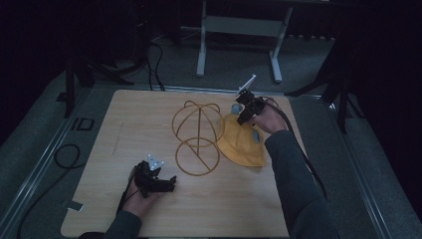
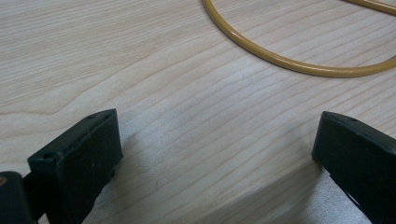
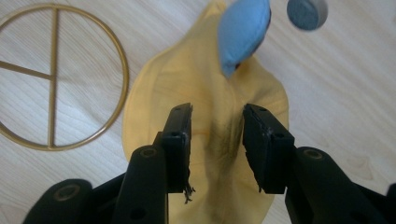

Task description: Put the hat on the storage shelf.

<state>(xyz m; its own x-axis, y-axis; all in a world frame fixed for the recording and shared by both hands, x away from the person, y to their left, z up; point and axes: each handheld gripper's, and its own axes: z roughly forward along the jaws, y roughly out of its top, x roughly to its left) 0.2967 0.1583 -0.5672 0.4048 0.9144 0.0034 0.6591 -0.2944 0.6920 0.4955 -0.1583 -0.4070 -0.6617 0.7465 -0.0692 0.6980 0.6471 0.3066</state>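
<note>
**Mia:** What's on the table (image 1: 99, 149)?

**Ben:** A yellow hat (image 1: 241, 144) lying flat, just beside a gold wire stand (image 1: 197, 137) with a round cage on top. The hat is to the right of the stand, touching it or nearly so.

**Mia:** What is the right gripper (image 3: 217, 140) doing?

**Ben:** It hangs over the hat with its jaws a little apart and a fold of yellow cloth between them. I can't tell if it pinches the cloth yet — there's a gap. A blue patch (image 3: 243, 32) and a small grey disc (image 3: 307, 14) show past the jaws.

**Mia:** And the left gripper (image 2: 215, 154)?

**Ben:** Wide open, holding nothing, low over bare wood near the stand's bottom ring (image 2: 289, 60).

**Mia:** So what step is this?

**Ben:** I think it's grabbing the hat — maybe to put it on the stand. Next it needs to squeeze tight on the cloth, then lift.
</note>
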